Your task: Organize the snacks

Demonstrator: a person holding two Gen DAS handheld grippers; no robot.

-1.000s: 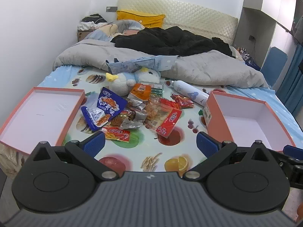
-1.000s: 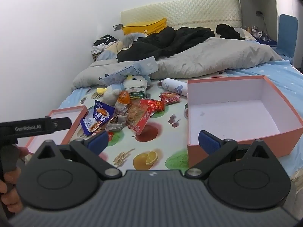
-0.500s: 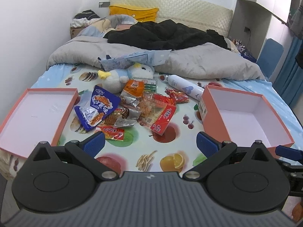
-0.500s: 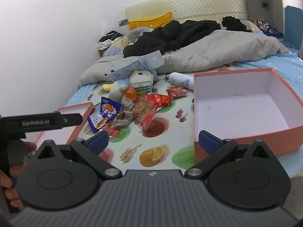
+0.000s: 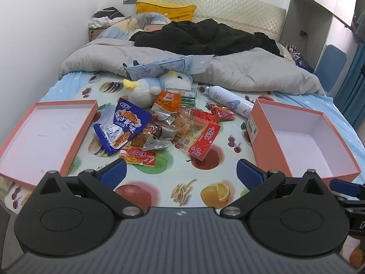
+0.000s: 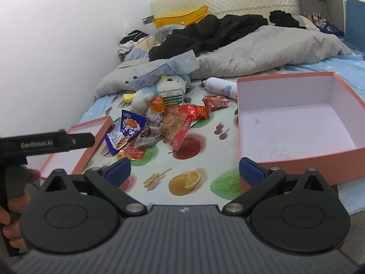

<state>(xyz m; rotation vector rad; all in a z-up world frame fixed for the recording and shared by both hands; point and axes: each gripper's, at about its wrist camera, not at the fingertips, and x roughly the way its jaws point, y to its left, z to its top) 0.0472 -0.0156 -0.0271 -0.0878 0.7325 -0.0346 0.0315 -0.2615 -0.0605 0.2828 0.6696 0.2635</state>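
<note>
On the fruit-print bedsheet [image 5: 182, 173], between a shallow pink lid [image 5: 45, 132] at left and a deeper pink box [image 5: 303, 141] at right: a heap of snack packets [image 5: 164, 130], blue bag [image 5: 127, 121] foremost, plush toy [image 5: 148, 89] and white bottle [image 5: 228, 101] behind. My left gripper [image 5: 180, 172] and right gripper [image 6: 184, 171] hover short of the heap, both spread wide, holding nothing.

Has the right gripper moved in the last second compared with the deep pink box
Yes. The right gripper has shifted a little forward and leftward: the deep pink box now sits farther right in its view. It is open and empty.
</note>
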